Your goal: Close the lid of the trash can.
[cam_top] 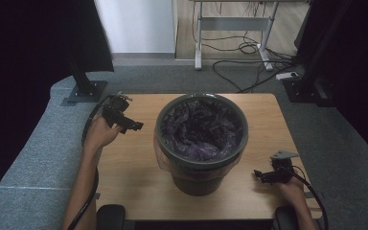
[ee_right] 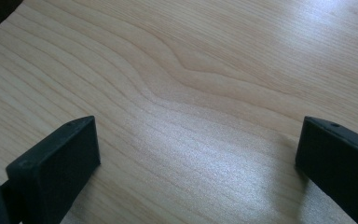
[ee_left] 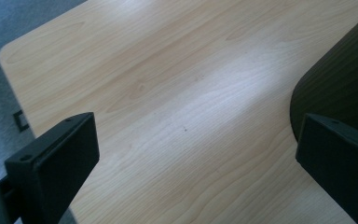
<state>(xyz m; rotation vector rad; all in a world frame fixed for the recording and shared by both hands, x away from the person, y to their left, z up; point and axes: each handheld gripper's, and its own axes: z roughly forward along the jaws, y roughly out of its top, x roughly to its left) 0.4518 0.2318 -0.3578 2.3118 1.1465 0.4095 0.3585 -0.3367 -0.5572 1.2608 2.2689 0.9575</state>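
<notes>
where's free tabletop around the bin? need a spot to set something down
Bare wood on the table: the strip between the left gripper and the bin, the near-left corner, and the patch between the bin and the right gripper. Both grippers are open and hold nothing. The bin crowds the centre, leaving a thin strip behind it.

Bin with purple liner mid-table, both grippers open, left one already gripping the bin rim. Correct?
Not quite: the left gripper grips nothing. The high view shows it apart from the bin, left of the rim; the left gripper view shows bare table between its open jaws. The purple liner and open right gripper are right.
</notes>
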